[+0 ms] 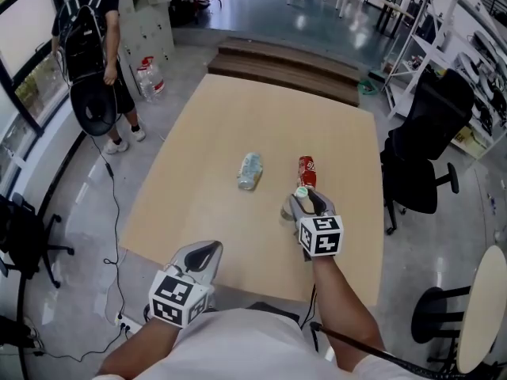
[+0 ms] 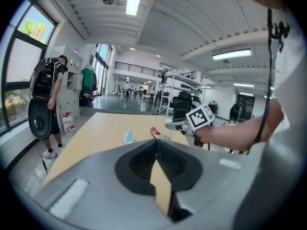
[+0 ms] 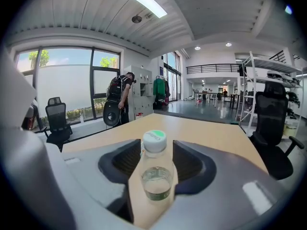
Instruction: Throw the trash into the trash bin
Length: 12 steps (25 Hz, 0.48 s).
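Three bits of trash sit on the bench (image 1: 238, 109): one crushed clear bottle (image 1: 249, 171) near the middle, one red can (image 1: 306, 169) at its 3 o'clock, and one small green-capped bottle (image 3: 155, 171) upright at the can's 6 o'clock. That small bottle stands between the right gripper's (image 1: 307, 199) parted fingers, unpressed, while the left gripper's (image 1: 204, 253) fingers are closed and empty. From above, the right gripper hides most of the small bottle.

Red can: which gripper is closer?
Right. The right gripper sits just short of the red can, jaws either side of a bottle; the left gripper is at the table's near edge.
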Motion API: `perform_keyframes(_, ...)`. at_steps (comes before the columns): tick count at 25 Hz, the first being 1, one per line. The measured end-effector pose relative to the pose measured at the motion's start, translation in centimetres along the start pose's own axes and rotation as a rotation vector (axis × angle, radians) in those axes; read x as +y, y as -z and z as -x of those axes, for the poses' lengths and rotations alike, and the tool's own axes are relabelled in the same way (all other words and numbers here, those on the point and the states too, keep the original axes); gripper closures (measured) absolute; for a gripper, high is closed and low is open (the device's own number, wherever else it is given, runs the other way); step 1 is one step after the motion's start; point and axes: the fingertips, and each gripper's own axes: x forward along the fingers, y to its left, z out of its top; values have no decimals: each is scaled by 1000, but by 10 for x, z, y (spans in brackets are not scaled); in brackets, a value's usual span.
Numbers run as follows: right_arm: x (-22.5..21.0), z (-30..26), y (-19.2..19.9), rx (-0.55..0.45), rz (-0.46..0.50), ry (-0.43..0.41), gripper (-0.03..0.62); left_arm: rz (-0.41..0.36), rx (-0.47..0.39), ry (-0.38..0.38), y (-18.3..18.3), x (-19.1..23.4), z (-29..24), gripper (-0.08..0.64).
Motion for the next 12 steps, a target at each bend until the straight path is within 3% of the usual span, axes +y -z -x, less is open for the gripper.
perform_keyframes(12, -2, -9, 2, 24, 20, 10, 414, 4, 8, -3, 9, -2, 9, 551)
